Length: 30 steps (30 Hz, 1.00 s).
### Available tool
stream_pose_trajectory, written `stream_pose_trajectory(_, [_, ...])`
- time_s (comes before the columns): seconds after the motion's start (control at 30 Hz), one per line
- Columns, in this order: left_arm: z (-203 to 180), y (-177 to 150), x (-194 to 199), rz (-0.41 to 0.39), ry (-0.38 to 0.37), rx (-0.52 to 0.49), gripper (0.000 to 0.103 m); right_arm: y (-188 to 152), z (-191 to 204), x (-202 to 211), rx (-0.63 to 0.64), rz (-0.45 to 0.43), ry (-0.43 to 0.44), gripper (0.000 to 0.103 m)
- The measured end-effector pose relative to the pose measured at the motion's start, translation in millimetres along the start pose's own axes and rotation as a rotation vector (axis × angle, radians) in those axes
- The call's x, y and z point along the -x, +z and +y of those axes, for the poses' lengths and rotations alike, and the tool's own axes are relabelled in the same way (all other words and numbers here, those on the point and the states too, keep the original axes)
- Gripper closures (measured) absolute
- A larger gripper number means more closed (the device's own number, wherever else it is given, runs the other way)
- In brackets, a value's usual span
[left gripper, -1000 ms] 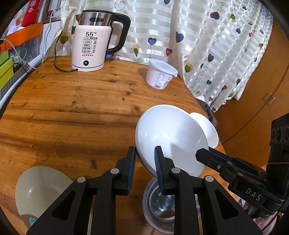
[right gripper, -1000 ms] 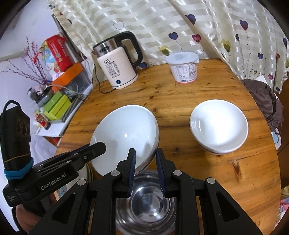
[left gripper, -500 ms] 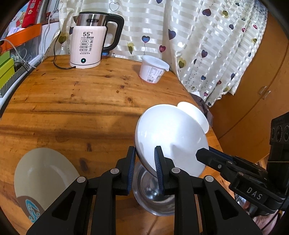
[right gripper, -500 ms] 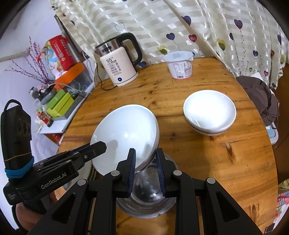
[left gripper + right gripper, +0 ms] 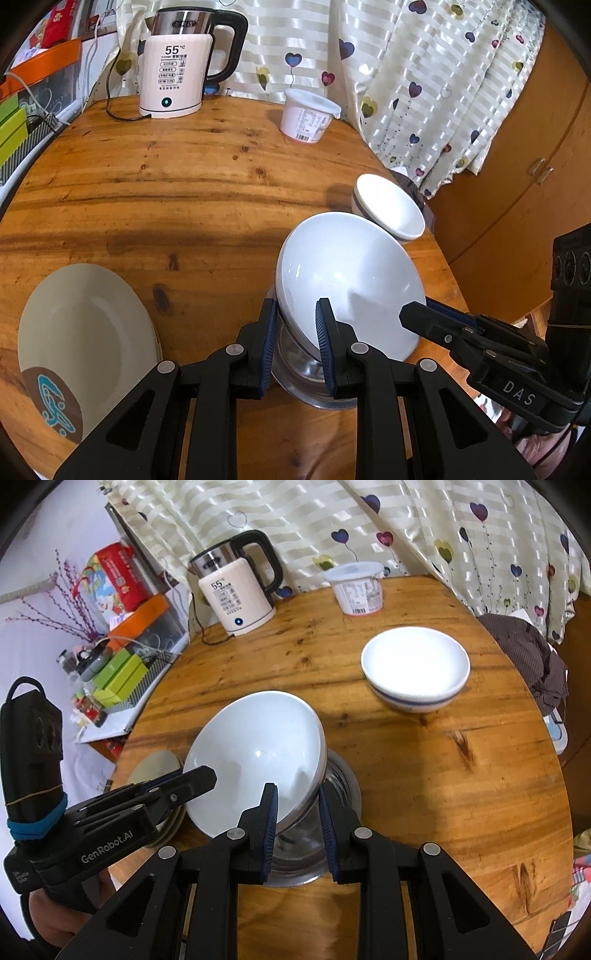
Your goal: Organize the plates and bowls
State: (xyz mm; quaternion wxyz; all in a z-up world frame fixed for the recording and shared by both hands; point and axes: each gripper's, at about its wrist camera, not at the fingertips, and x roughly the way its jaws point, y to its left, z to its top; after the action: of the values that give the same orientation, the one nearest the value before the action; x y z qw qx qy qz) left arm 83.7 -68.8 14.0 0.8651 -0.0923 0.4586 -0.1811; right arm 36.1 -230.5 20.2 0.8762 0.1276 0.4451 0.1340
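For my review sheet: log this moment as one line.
left gripper: shut on white bowl | right gripper: shut on white bowl | steel bowl: beneath

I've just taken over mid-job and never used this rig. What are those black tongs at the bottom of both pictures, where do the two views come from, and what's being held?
No robot here: a person holds a two-finger gripper in each hand, each carrying a forward-looking fisheye camera. One view looks along the left gripper, the other along the right gripper. Both pinch opposite rims of one large white bowl, tilted above a steel bowl. On the round wooden table also sit a cream plate, a blue-banded white bowl, a kettle and a lidded tub.
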Motion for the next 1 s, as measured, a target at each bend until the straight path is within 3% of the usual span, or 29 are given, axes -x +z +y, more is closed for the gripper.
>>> stream_pose_trajectory(1.0, [-3, -16, -22, 0.088, 0.003, -0.002, 0.08, -14, -13, -19, -0.022, 0.083, -0.024, 0.079])
